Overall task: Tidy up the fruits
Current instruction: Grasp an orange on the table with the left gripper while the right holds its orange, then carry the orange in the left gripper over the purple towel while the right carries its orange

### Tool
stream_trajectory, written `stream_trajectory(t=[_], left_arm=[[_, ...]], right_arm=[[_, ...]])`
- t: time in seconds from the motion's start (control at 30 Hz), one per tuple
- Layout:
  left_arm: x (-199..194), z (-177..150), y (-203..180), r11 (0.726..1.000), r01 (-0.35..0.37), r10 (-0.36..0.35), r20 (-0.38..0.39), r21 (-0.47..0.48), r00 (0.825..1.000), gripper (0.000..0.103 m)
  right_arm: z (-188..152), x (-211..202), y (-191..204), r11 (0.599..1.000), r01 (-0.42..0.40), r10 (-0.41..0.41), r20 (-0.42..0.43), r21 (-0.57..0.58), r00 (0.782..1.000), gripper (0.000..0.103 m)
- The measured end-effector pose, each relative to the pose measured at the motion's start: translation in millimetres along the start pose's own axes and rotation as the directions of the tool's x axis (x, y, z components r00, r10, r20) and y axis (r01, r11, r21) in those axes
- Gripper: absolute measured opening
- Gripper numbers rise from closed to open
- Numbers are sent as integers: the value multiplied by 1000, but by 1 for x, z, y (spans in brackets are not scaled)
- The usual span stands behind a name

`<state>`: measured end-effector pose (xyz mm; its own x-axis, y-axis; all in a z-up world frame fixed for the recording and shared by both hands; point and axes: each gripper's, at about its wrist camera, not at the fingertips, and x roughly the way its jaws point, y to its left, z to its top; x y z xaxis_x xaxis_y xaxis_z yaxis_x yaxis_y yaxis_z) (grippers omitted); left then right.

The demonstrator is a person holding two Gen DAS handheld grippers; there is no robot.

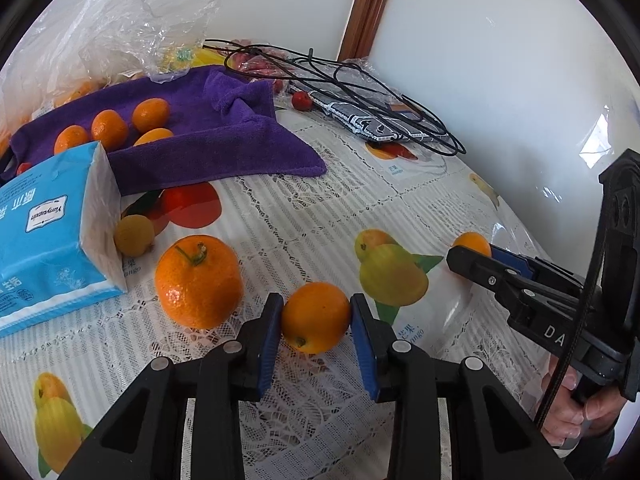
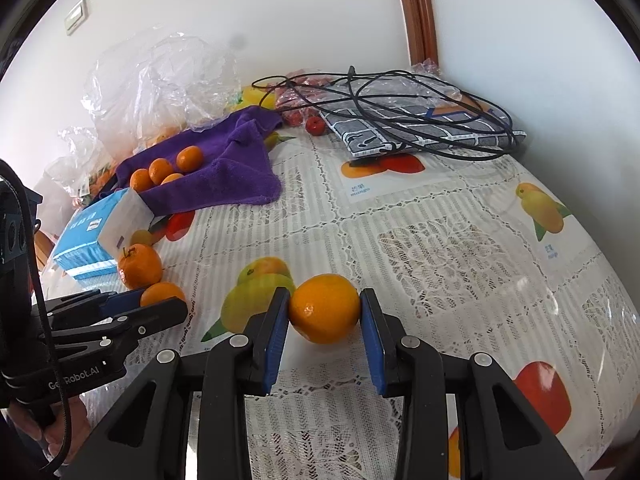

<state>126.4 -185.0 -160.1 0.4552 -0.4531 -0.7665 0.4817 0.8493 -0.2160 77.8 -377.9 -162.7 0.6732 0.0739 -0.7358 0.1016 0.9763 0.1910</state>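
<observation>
While both grippers reach low over the desk (image 2: pixel 440 216), the left gripper (image 1: pixel 316 316) has its fingers clamped on one small orange (image 1: pixel 315 317) and the right gripper (image 2: pixel 325 309) grips another orange (image 2: pixel 324 308); open cloth lies ahead, toward the purple towel (image 2: pixel 236 168).

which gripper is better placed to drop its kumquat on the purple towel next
Left, probably. The left gripper grips a kumquat nearer the purple towel, where four kumquats already lie. The right gripper also holds a kumquat, but farther off, beyond the left gripper.
</observation>
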Motion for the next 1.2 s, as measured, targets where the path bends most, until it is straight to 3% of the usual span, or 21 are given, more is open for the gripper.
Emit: stream_trajectory(t=[0.27, 0.53, 0.83, 1.2], left_arm=[[-16, -4, 6, 1000, 23, -23, 19, -6, 1000, 32], [-50, -17, 35, 998, -8, 12, 62, -56, 998, 32], [-96, -19, 82, 987, -86, 104, 134, -135, 985, 32], [-123, -8, 141, 951, -176, 222, 167, -253, 961, 32]], right_arm=[[2, -5, 9, 1000, 14, -14, 6, -14, 1000, 35], [9, -8, 44, 997, 0, 1, 22, -75, 1000, 35], [28, -7, 104, 987, -54, 63, 54, -149, 997, 35], [54, 2, 160, 973, -120, 138, 78, -198, 987, 35]])
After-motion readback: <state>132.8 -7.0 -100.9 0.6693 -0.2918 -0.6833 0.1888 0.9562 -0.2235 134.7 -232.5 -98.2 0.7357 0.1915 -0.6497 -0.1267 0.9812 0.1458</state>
